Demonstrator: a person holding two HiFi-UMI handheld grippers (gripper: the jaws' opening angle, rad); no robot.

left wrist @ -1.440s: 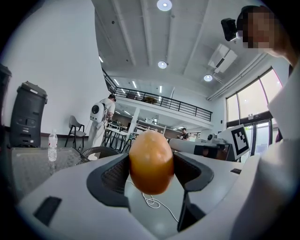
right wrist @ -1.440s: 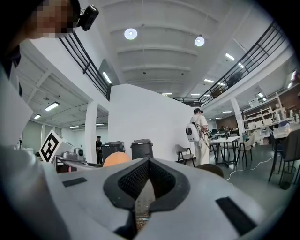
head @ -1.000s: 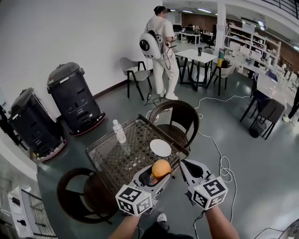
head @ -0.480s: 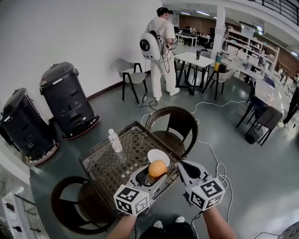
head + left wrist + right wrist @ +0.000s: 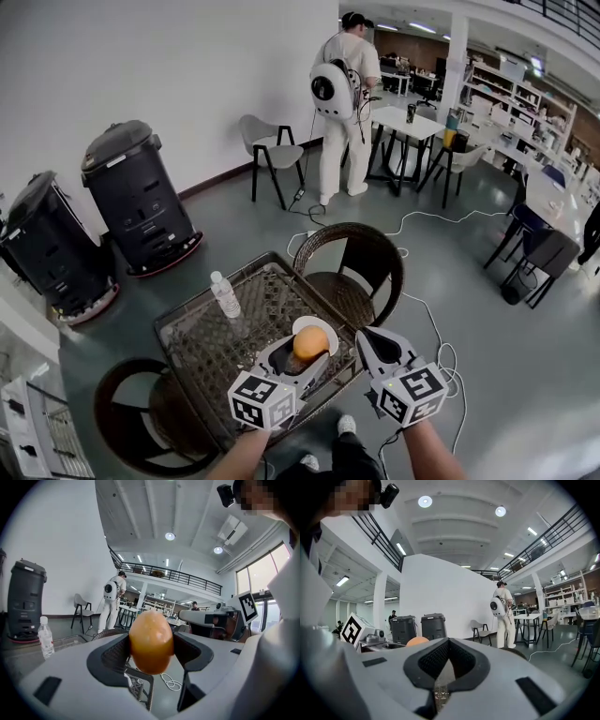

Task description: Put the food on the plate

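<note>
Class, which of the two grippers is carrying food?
The left gripper: its jaws clamp the orange, whereas the right gripper has its jaws shut on nothing.

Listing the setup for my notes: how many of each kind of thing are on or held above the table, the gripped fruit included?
Orange: 1
Plate: 1
Water bottle: 1
Total: 3

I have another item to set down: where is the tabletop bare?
Bare: the left half of the table, from the water bottle to the near edge, and the strip between bottle and white plate. Crowded: the right corner, where plate, orange and left gripper meet.
</note>
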